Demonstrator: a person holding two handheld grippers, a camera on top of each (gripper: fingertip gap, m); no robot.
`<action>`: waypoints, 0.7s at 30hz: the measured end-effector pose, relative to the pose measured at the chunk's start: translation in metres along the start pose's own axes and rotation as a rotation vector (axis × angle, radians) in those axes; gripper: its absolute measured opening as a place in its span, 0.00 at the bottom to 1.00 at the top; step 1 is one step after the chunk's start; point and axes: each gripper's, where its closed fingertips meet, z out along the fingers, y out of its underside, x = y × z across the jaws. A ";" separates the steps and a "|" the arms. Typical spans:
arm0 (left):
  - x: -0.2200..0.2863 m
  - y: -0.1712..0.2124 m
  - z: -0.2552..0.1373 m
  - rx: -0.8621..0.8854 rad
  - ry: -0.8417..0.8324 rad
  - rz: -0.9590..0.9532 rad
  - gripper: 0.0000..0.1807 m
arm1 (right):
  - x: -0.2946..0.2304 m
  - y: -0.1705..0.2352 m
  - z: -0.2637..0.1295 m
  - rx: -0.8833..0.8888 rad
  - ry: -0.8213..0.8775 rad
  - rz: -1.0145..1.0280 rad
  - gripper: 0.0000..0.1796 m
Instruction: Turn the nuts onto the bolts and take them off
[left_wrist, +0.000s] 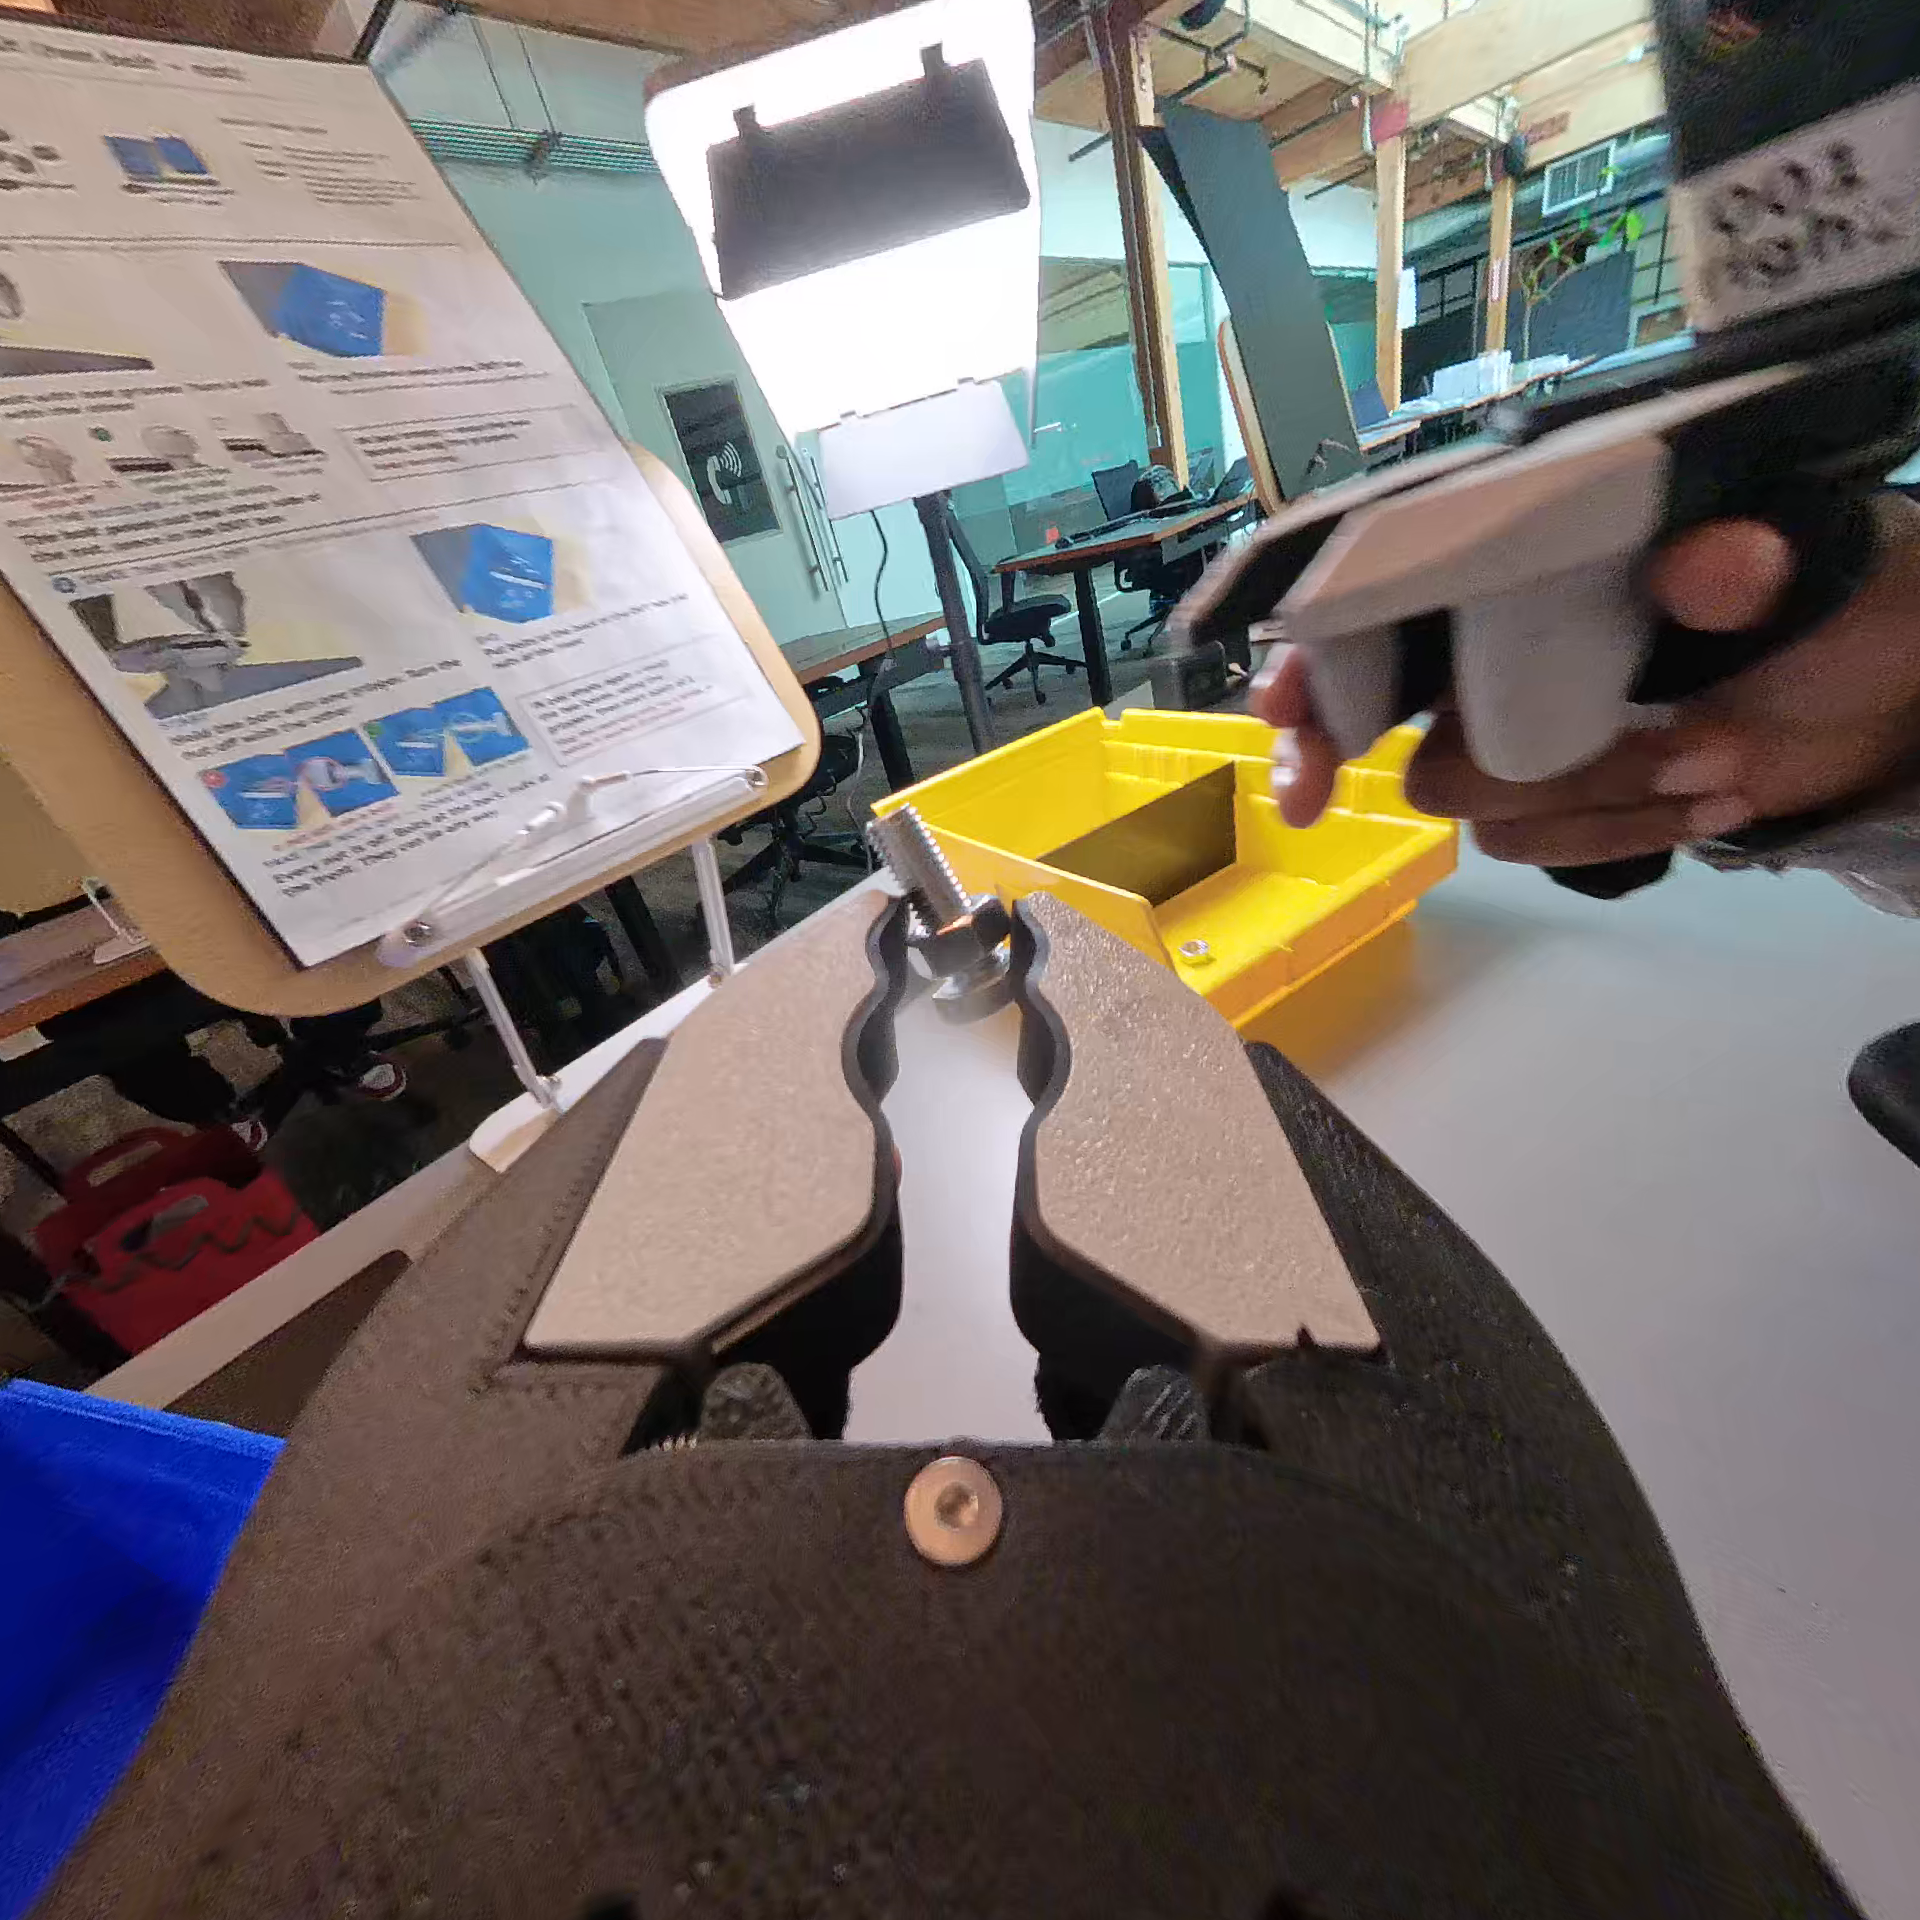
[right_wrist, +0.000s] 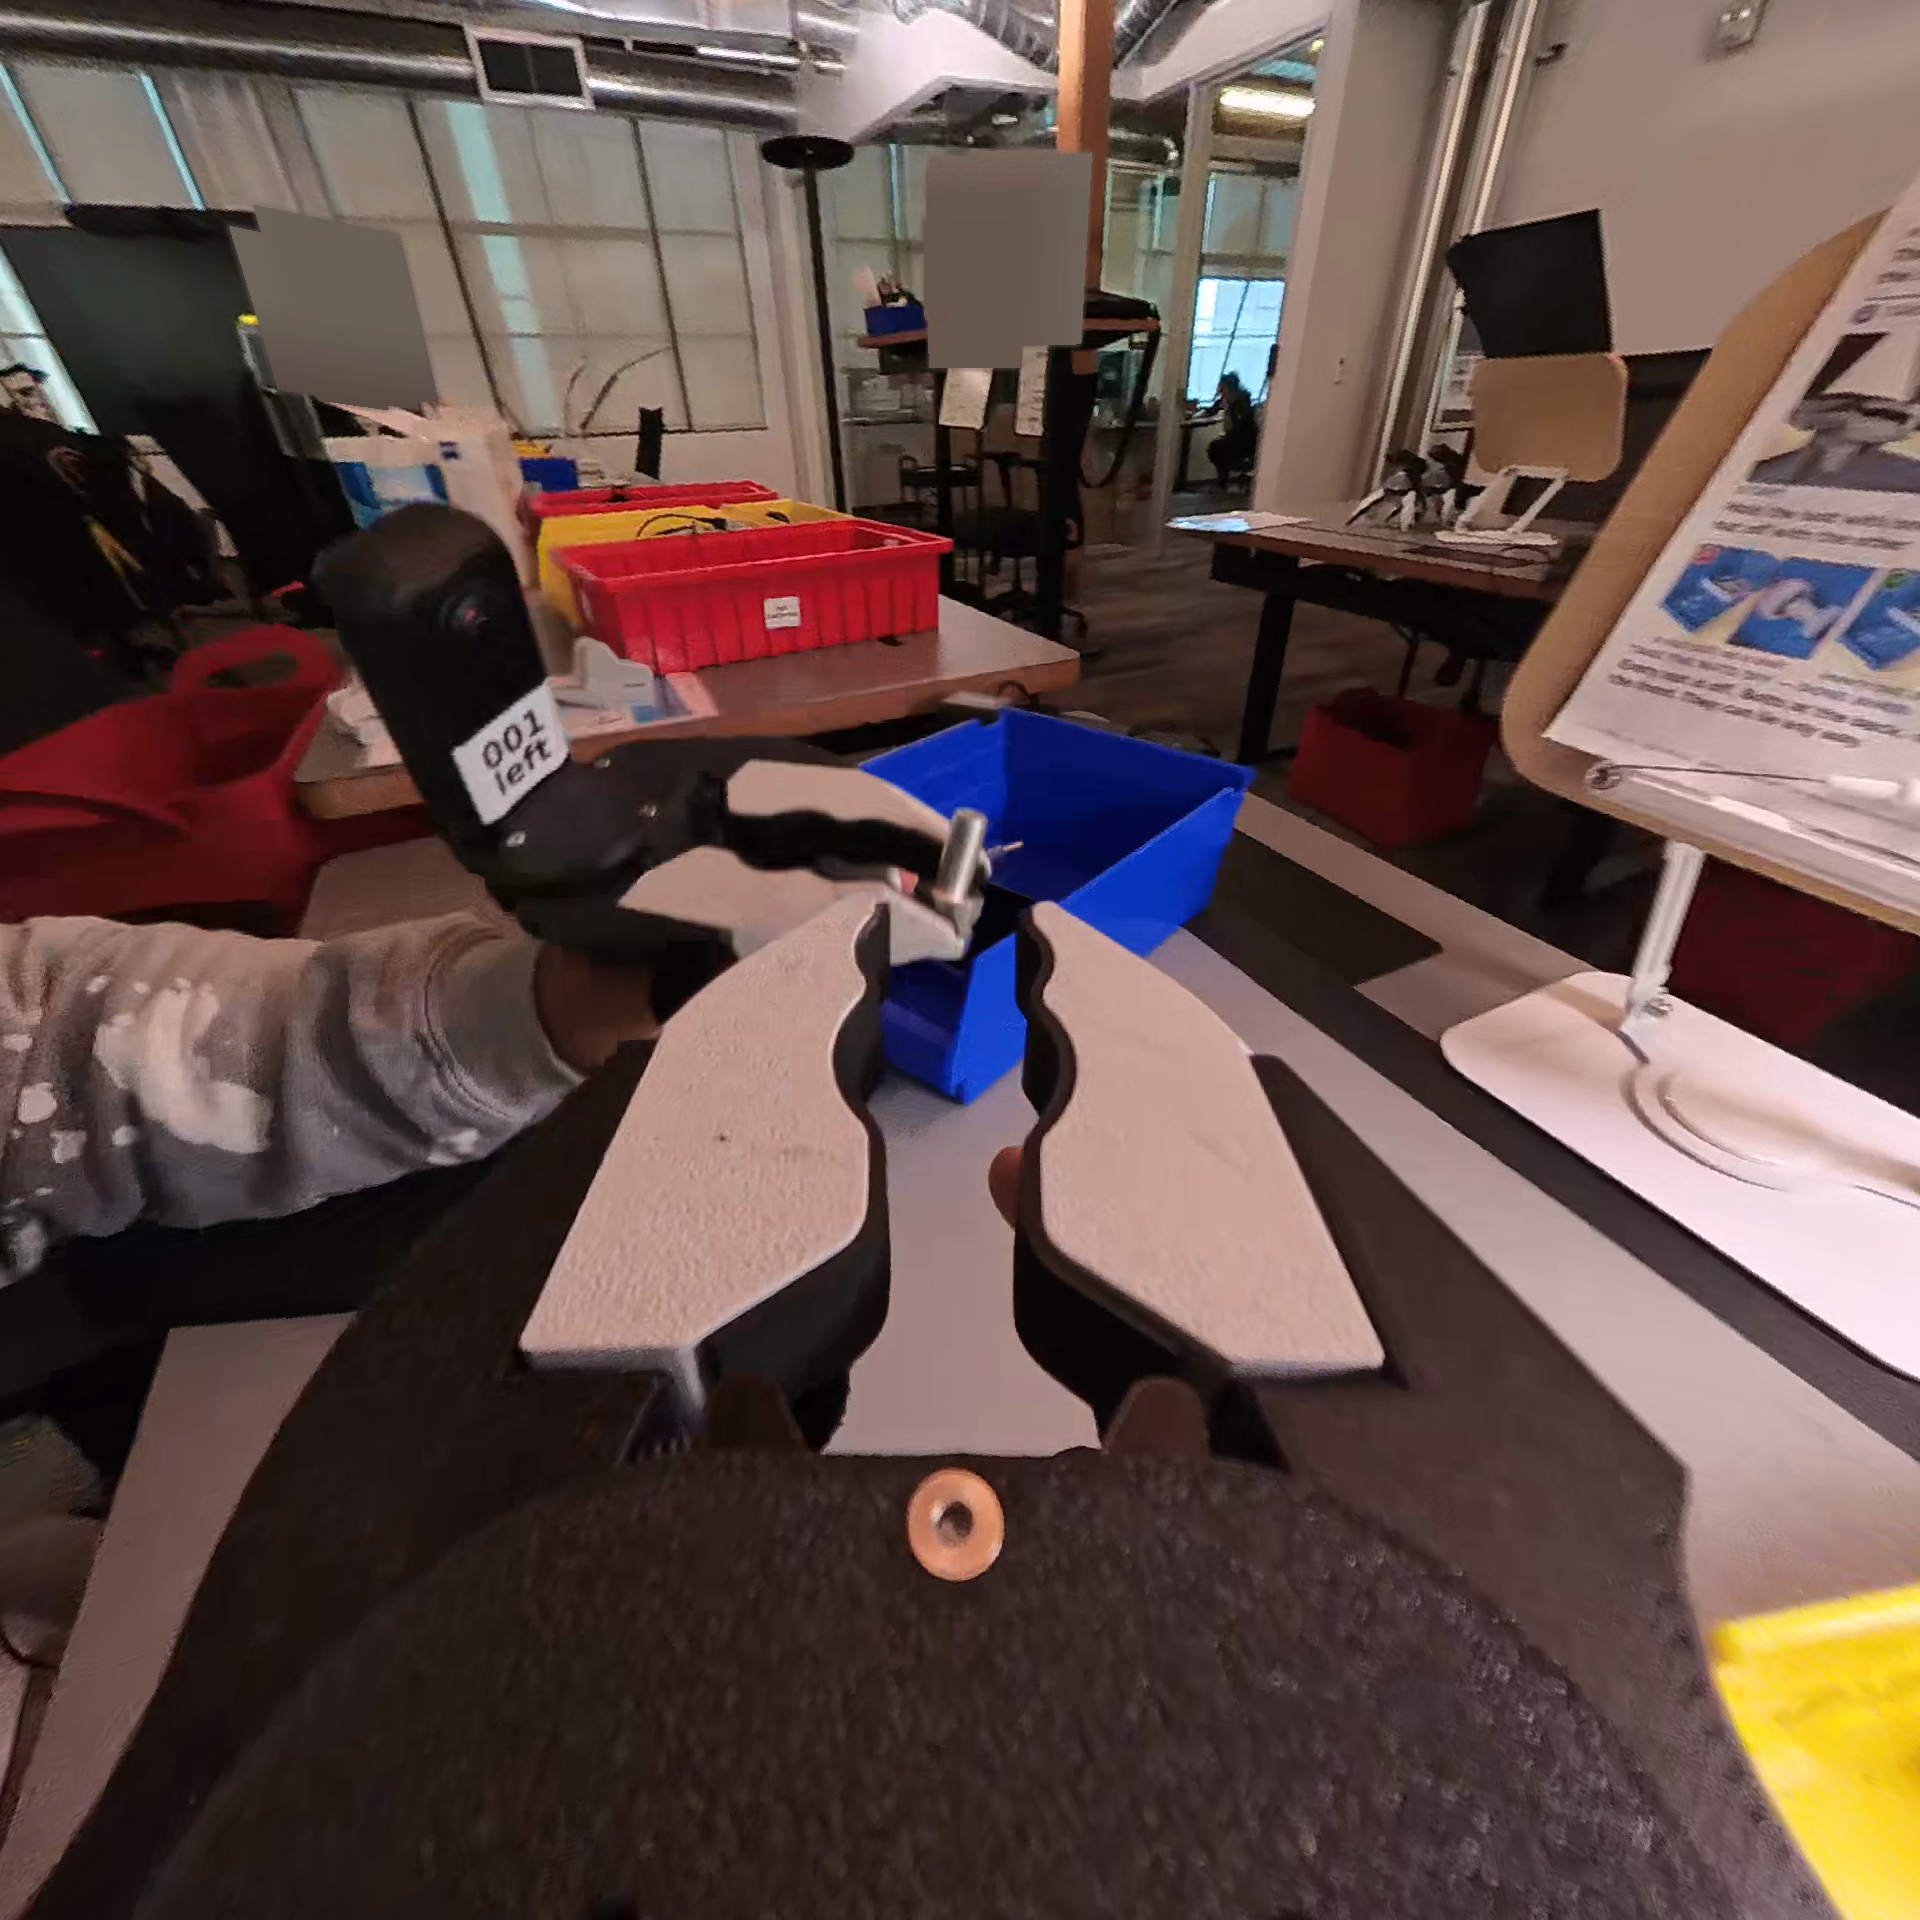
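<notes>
Between the left gripper (left_wrist: 954, 940) tips sits the bolt (left_wrist: 925, 868), its head hidden by the fingers; they clamp it low, threaded shank tilting up and leftward. Beyond it, right, the yellow bin (left_wrist: 1164, 821). The right gripper (right_wrist: 956, 935) gapes narrowly, empty, before the blue bin (right_wrist: 1081, 821).

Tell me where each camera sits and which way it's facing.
Left wrist view: on the left gripper, looking along its jaws at the held bolt, yellow bin beyond; right gripper and hand show.
Right wrist view: on the right gripper, facing the blue bin; left gripper and sleeve show.
Shared: bolt, both grippers, instruction board.
</notes>
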 end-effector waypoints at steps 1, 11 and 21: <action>0.011 0.005 -0.001 0.000 -0.010 0.011 0.11 | -0.003 0.005 0.006 -0.020 -0.021 0.011 0.13; 0.049 0.032 0.000 -0.032 0.033 0.089 0.11 | -0.011 0.061 0.035 -0.146 -0.120 0.108 0.06; 0.070 0.017 -0.012 0.087 0.428 -0.500 0.19 | -0.035 0.037 0.008 0.033 -0.510 0.082 0.05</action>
